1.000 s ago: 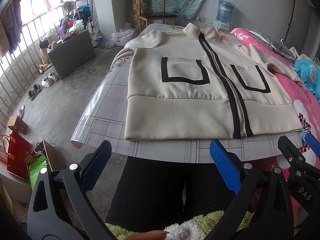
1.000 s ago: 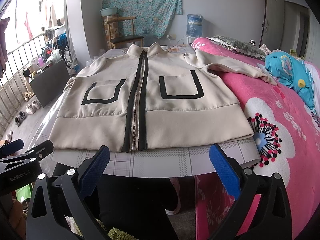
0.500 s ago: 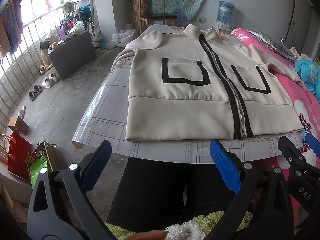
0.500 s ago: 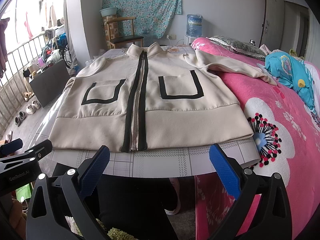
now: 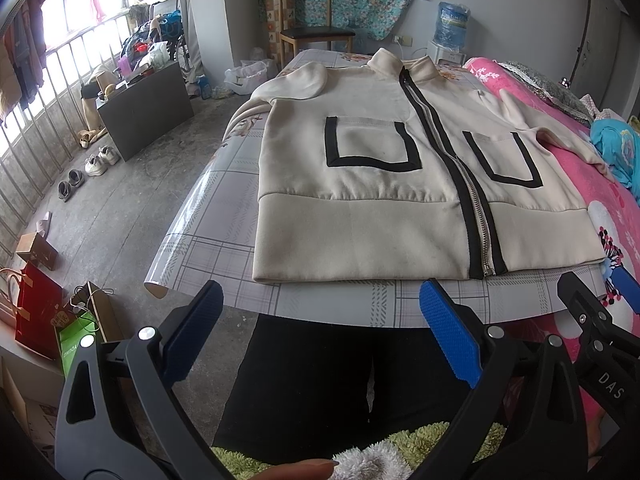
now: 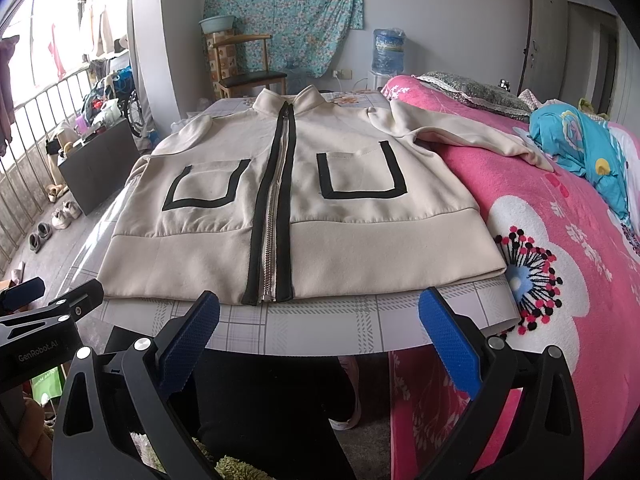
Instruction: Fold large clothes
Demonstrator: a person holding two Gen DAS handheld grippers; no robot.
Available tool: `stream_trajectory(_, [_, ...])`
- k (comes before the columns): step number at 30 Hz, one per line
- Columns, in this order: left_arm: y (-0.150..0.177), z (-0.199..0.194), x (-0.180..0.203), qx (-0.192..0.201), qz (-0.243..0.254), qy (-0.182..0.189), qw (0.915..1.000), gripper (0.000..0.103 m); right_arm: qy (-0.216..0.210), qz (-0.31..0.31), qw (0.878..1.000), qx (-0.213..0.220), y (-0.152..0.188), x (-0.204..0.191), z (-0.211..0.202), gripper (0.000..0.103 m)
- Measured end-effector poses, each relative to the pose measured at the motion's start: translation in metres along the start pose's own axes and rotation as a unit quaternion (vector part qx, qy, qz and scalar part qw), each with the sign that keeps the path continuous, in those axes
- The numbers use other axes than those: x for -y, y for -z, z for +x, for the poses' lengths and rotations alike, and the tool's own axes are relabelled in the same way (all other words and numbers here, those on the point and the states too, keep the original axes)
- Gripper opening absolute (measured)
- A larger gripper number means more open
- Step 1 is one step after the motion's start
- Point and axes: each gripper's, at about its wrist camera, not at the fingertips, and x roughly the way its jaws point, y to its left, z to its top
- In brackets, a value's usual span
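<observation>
Cream jacket (image 5: 360, 216) lying flat, front up, zipped shut, hem nearest cameras. Black-edged zipper (image 6: 276, 208) running hem to stand-up collar (image 6: 288, 100). Two black-outlined pockets (image 5: 372, 144) sitting either side. One sleeve (image 6: 460, 136) stretching sideways; other sleeve (image 5: 296, 84) lying bent at shoulder, draping off edge.

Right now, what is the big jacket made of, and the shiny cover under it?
The jacket looks like soft, matte beige cloth, perhaps fleece or brushed knit: it drapes and creases gently. Its zipper looks like metal, with silvery glinting teeth. The table cover looks like glossy plastic or oilcloth: it mirrors window light and its corner curls stiffly.
</observation>
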Motion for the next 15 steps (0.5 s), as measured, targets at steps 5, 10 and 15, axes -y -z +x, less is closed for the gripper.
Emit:
stream_trajectory(5, [-0.001, 0.0, -0.002, -0.001, -0.001, 0.001, 1.0, 0.095, 0.003, 0.0, 1.0, -0.002, -0.001, 0.001, 0.0, 0.097])
stream_trajectory(10, [-0.003, 0.003, -0.008, -0.003, 0.003, 0.002, 1.0, 0.095, 0.012, 0.001, 1.0, -0.003, -0.003, 0.002, 0.001, 0.097])
stream_trajectory(15, [-0.007, 0.01, -0.012, -0.005, 0.007, -0.001, 1.0, 0.095, 0.019, 0.003, 1.0, -0.004, -0.007, 0.006, 0.009, 0.097])
